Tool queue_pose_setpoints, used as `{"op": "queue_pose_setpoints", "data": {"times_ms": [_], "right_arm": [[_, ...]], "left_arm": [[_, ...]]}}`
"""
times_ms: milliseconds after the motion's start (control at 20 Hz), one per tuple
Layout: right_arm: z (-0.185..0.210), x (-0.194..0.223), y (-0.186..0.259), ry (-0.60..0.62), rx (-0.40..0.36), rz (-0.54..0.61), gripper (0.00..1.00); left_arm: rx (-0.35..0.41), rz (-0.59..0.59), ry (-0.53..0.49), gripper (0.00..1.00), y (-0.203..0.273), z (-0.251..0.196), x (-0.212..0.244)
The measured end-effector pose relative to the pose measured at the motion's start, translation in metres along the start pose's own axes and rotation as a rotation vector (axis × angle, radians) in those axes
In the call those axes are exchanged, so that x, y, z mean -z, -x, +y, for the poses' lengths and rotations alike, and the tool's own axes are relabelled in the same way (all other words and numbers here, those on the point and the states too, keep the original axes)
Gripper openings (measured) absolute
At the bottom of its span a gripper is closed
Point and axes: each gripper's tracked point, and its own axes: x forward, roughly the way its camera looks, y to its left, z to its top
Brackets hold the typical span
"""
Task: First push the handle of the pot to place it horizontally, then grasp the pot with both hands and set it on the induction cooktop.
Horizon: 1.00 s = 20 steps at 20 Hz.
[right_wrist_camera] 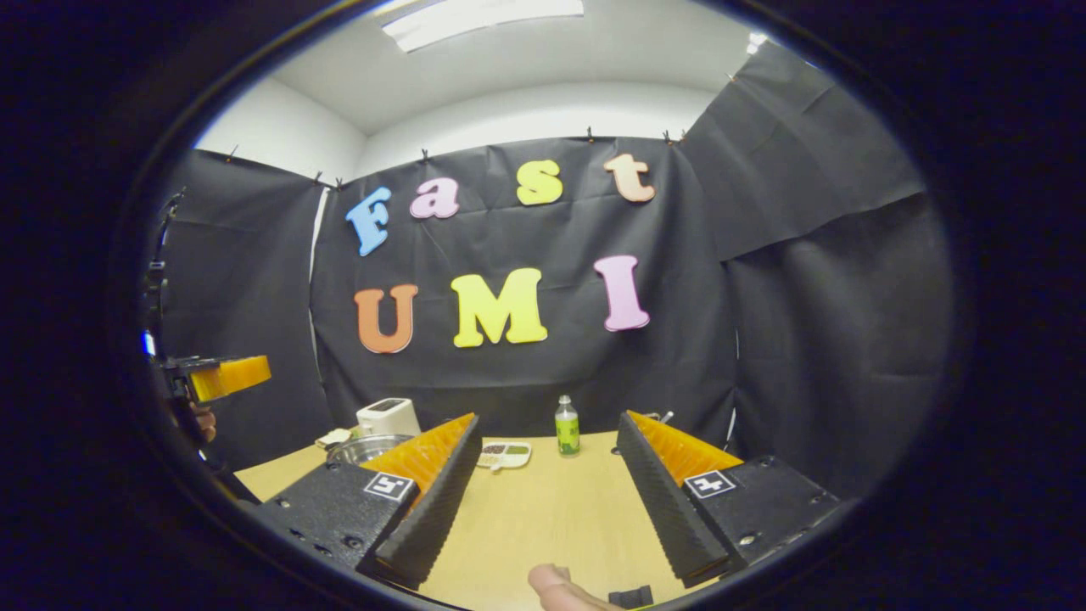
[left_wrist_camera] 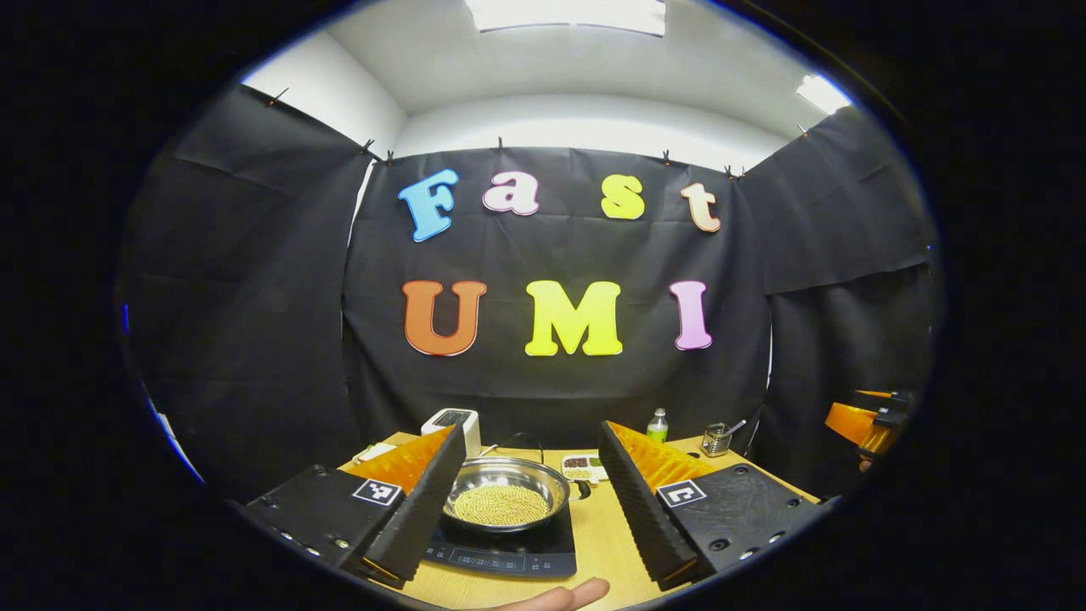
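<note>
A steel pot (left_wrist_camera: 506,492) holding small yellow beans rests on the black induction cooktop (left_wrist_camera: 509,556), its short dark handle (left_wrist_camera: 584,490) pointing right. In the left gripper view, my left gripper (left_wrist_camera: 531,431) is open and raised above the near table edge, and the pot appears between its fingers without touching them. My right gripper (right_wrist_camera: 547,422) is open over the bare wooden table (right_wrist_camera: 543,518), holding nothing. The pot's rim (right_wrist_camera: 361,447) peeks out behind its left finger. The left gripper (right_wrist_camera: 225,378) appears at the far left of the right gripper view, the right gripper (left_wrist_camera: 865,420) at the far right of the left gripper view.
At the table's back stand a white box-like device (left_wrist_camera: 454,422), a small green bottle (right_wrist_camera: 566,427), a white compartment dish (right_wrist_camera: 505,455) and a metal mesh cup (left_wrist_camera: 717,440). A person's fingertip (left_wrist_camera: 564,596) shows at the bottom edge. Black cloth walls close the booth.
</note>
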Motion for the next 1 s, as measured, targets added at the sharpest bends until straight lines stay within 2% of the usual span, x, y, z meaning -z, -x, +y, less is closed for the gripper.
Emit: {"op": "queue_pose_setpoints", "data": {"times_ms": [150, 200, 300, 500, 700, 750, 900, 950, 1000], "right_arm": [[-0.001, 0.005, 0.013, 0.029, 0.003, -0.008, 0.96], [-0.002, 0.008, 0.017, 0.036, 0.007, -0.014, 1.0], [0.0, 0.011, 0.021, 0.035, 0.005, -0.035, 0.96], [0.009, 0.015, 0.025, 0.003, -0.034, -0.039, 0.96], [0.018, 0.009, 0.037, 0.012, -0.068, -0.052, 1.0], [0.018, 0.007, 0.04, 0.014, -0.069, -0.064, 0.96], [0.016, 0.003, 0.043, 0.029, -0.059, -0.083, 0.96], [0.015, 0.002, 0.044, 0.03, -0.056, -0.084, 1.0], [0.014, 0.003, 0.042, 0.029, -0.049, -0.081, 0.96]], "left_arm": [[0.009, 0.0, 0.001, 0.94, 0.016, -0.017, 0.011], [0.012, -0.004, 0.003, 0.94, 0.02, -0.02, 0.013], [-0.016, -0.024, 0.01, 0.94, 0.027, -0.016, 0.018], [0.006, -0.001, -0.002, 0.94, 0.037, -0.026, 0.036], [-0.015, -0.033, -0.054, 0.94, 0.039, -0.024, 0.028], [-0.011, -0.034, -0.054, 0.94, 0.04, -0.027, 0.031], [0.0, -0.033, -0.045, 0.94, 0.043, -0.031, 0.032], [0.007, -0.03, -0.048, 0.94, 0.043, -0.032, 0.033], [0.011, -0.029, -0.048, 0.94, 0.043, -0.034, 0.034]]}}
